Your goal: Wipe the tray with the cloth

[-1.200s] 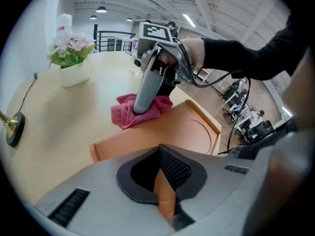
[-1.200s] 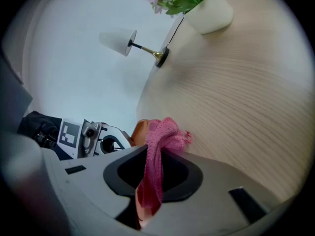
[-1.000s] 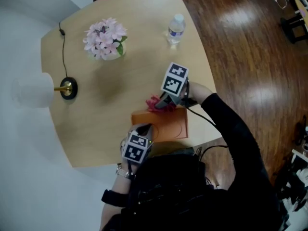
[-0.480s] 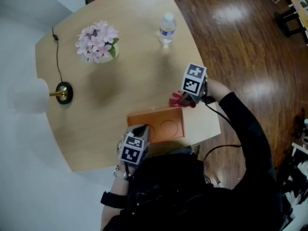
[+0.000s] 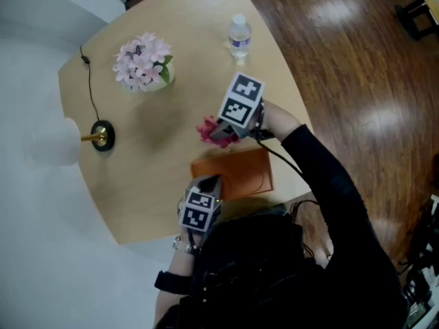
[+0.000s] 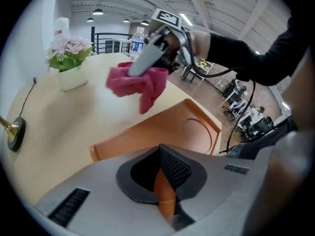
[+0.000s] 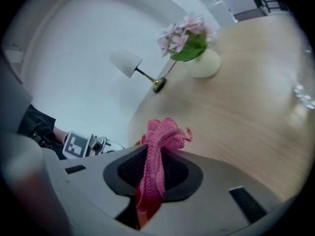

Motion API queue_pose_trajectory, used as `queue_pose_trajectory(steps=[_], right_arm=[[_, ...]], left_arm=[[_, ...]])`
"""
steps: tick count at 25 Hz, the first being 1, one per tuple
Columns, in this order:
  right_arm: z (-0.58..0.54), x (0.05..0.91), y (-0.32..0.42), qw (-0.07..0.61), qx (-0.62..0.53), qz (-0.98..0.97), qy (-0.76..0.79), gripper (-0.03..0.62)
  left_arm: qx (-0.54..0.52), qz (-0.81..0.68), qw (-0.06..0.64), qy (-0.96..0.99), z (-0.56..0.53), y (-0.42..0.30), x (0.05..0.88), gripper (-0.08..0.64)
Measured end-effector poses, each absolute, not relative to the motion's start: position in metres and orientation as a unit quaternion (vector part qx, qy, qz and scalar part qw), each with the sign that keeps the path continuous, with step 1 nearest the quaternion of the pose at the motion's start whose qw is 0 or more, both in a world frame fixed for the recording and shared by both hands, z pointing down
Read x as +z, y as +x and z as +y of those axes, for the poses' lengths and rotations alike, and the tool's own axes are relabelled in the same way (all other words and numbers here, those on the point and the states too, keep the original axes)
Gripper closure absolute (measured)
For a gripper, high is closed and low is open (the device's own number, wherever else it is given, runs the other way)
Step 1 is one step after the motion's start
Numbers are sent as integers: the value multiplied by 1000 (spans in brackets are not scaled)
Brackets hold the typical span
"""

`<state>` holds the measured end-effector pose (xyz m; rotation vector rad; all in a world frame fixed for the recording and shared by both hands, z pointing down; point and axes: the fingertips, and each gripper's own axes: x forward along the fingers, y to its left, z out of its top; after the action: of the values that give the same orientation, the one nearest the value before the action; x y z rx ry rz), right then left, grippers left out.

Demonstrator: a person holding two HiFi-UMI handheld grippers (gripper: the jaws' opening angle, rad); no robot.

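An orange tray [image 5: 240,175] with a round recess lies near the table's front edge. My left gripper [image 5: 208,182] is shut on its near-left rim, and orange rim shows between the jaws [image 6: 165,191]. The tray [image 6: 167,132] stretches away beyond them. My right gripper [image 5: 218,134] is shut on a crumpled pink cloth [image 5: 208,129]. It holds the cloth in the air just past the tray's far-left edge. The cloth [image 7: 158,146] is pinched between the right gripper [image 7: 152,178] jaws and hangs loose [image 6: 139,85] off the tray in the left gripper view.
A pot of pink flowers [image 5: 143,63] stands at the back left. A water bottle [image 5: 239,35] is at the back right. A white lamp [image 5: 58,141] with a brass base [image 5: 103,137] and cord sits at the left edge. Wooden floor [image 5: 357,81] lies to the right.
The right gripper carried the cloth from the tray's far edge out to the right, then back left and up past the far-left edge. The left gripper kept its grip on the tray.
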<state>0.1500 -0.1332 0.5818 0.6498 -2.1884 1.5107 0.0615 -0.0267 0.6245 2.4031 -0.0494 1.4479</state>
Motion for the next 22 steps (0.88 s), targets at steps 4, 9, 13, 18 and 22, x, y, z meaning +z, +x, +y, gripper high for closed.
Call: queue_pose_trajectory(steps=[4,9,13,18,22], right_arm=[[-160,595,54,215,549,-792,156,517],[-151,628,25,269,578,-761,119,517],[-132,636,50,310,576,-746,121,517],[-104,636,86,308,584,-740,126,517],[-96,622,103,255,589,-755,133,518]], left_arm=[[511,-20,164,844,-25,63,624,558],[513,-22,154,844,-25,63,623,558],[513,-22,153,844,-28,61,624,558],[513,-22,155,844,-28,61,624,558],[512,-21,153,845,-28,60,624,558]])
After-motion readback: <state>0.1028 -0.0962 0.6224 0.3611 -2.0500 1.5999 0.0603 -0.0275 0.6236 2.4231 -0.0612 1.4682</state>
